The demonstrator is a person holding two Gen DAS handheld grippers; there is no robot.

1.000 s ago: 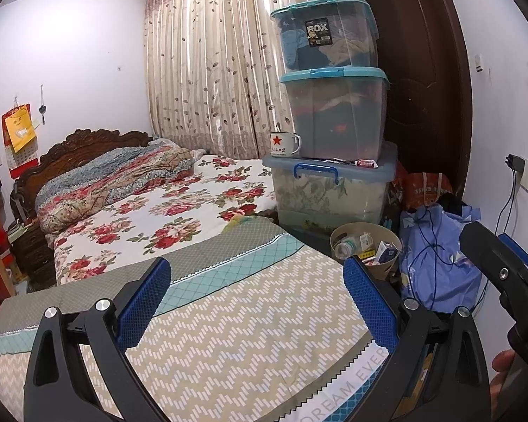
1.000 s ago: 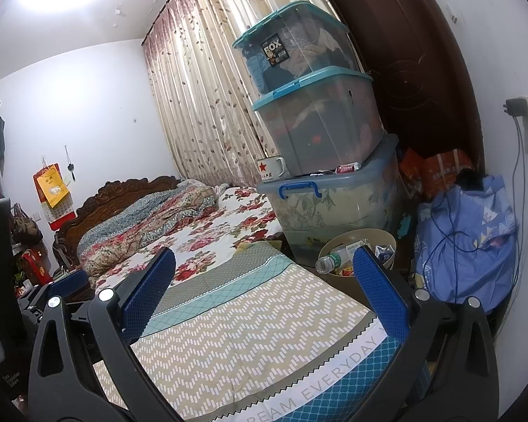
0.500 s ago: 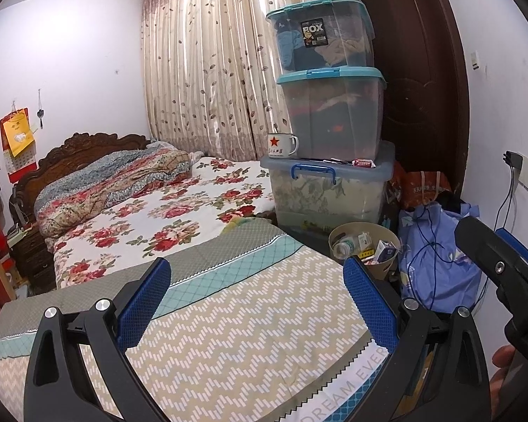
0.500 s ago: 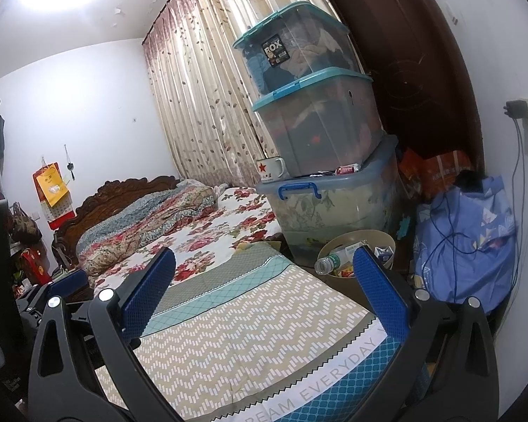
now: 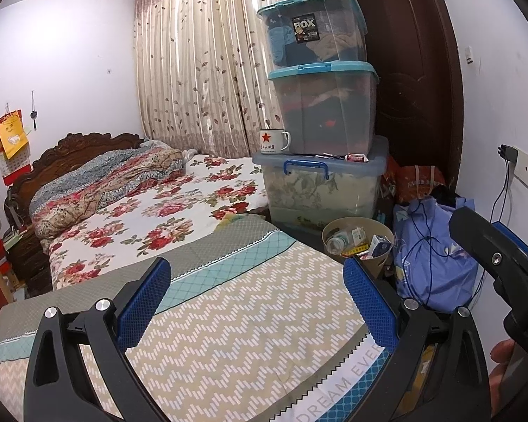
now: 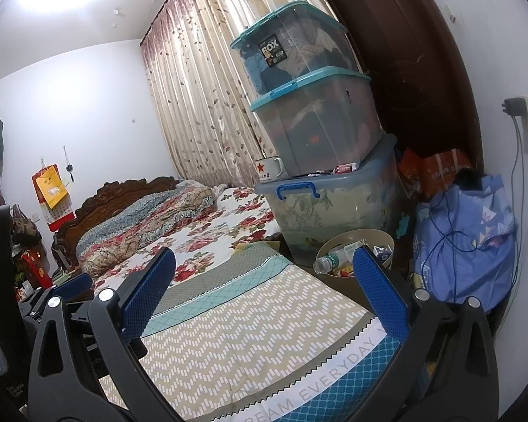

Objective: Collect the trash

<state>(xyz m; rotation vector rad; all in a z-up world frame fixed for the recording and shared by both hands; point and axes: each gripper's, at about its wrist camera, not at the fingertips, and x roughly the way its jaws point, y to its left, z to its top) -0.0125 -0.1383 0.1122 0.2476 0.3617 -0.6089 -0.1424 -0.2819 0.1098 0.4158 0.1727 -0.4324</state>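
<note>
A tan round waste bin [image 5: 360, 218] stands on the floor past the bed's corner, below the storage boxes. It holds a clear plastic bottle [image 5: 338, 242] and several small cartons [image 5: 380, 246]. My left gripper [image 5: 257, 299] is open and empty above the zigzag blanket, short of the bin. In the right wrist view the same bin [image 6: 355, 232] and bottle [image 6: 329, 262] sit just behind the right pad. My right gripper [image 6: 264, 292] is also open with nothing between its blue pads. The right gripper's body [image 5: 492, 256] shows at the left view's right edge.
Three stacked storage boxes [image 5: 320, 102] rise behind the bin, with a star mug [image 5: 272, 140] on the lowest lid. A blue cloth bundle with cables [image 5: 433, 256] lies to the bin's right by the wall. The floral bed [image 5: 151, 218] fills the left.
The left wrist view has swung slightly rightward, so the boxes and bin sit a little more to the left. The right gripper has stayed still. Both stay open.
</note>
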